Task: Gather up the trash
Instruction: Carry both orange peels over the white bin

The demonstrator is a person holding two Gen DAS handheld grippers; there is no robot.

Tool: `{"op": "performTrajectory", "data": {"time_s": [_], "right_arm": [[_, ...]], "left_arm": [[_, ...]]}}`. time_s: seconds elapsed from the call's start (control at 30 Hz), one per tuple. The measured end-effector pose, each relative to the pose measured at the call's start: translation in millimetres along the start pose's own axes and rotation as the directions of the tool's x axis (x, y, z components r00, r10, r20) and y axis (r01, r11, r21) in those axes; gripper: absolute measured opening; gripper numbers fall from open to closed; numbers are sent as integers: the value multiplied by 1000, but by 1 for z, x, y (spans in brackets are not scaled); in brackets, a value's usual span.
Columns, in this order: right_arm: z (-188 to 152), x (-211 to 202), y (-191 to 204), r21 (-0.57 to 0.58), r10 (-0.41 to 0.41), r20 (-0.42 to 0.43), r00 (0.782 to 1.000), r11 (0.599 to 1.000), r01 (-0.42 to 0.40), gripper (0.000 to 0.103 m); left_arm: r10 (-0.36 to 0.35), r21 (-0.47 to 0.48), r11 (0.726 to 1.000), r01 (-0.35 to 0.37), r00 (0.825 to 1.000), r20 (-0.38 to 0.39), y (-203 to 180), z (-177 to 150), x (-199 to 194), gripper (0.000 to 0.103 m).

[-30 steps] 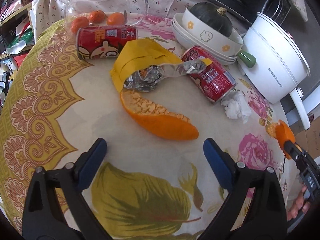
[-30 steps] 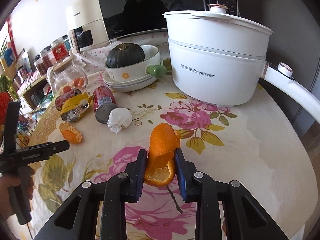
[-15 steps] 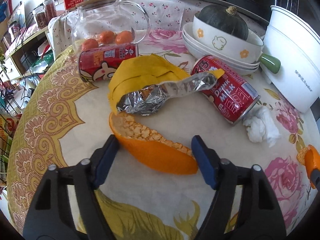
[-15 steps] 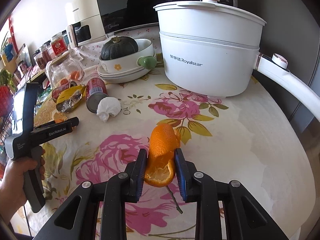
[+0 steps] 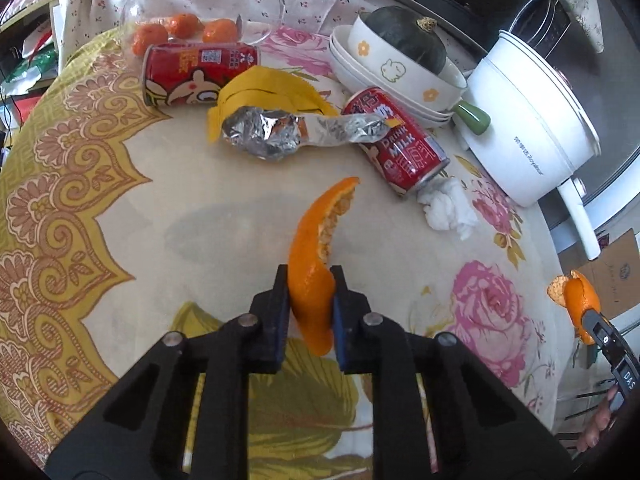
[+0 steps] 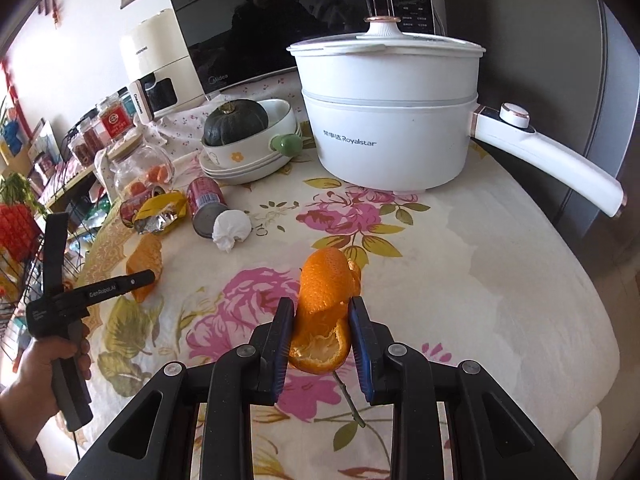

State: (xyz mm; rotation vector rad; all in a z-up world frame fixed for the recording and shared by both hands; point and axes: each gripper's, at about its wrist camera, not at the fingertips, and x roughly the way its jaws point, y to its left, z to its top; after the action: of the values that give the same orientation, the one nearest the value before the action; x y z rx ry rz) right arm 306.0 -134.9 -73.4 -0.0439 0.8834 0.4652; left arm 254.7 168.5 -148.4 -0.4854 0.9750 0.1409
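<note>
Two pieces of orange peel, one in each of my tongs, above a flowered tablecloth [image 6: 460,280]. My left gripper [image 5: 309,312] pinches a long curved peel strip [image 5: 316,256] between its blue pads, the strip's free end arching forward over the cloth with the pale pith facing right. My right gripper [image 6: 321,332] clamps a cupped peel piece [image 6: 324,300], its torn inner side facing the camera; in the left wrist view that same piece shows at the far right edge.

Just beyond the left tongs, more trash lies on the table: a crumpled yellow foil wrapper [image 5: 272,120], silver side out, resting against a toppled red milk can [image 5: 400,144], with a wadded white tissue [image 5: 448,208] touching the can's base. A second red can [image 5: 196,72] lies on its side behind the wrapper, beside a glass jar [image 5: 200,4] holding small oranges.

Farther back, a dark green squash [image 6: 236,122] sits in a white bowl [image 6: 256,152] stacked on plates, next to a lidded white electric pot [image 6: 392,120] with a long handle. A microwave [image 6: 276,32] stands behind them.

In the right wrist view my left hand [image 6: 44,368] grips the other tool's handle.
</note>
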Motion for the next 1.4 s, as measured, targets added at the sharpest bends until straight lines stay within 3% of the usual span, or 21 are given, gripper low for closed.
{"op": "performTrajectory", "data": {"time_s": [0.33,0.73,0.93,1.1,1.4], "right_arm": [[-27,-57,10,-9,-34,-3,999,999,34,29],[-68,-110,-6,45,-43,21,999,998,42,29],[-83,-126,-26,70,-70,23,997,995,68,29],[-89,-141,-46,84,-118,38,992,990,115,29],[-109,-156,-88,132,-191,19,981,973,187,29]], "left_arm": [[-71,100,992,73,997,-27,-29,-32,-48,17],[-184,216,957,195,981,-69,-86,-81,-81,17],[-276,253,923,291,956,-94,-121,-96,-90,17],[-292,333,889,314,949,-115,-154,-109,-86,17],[-340,403,829,388,922,-188,-210,-138,-73,17]]}}
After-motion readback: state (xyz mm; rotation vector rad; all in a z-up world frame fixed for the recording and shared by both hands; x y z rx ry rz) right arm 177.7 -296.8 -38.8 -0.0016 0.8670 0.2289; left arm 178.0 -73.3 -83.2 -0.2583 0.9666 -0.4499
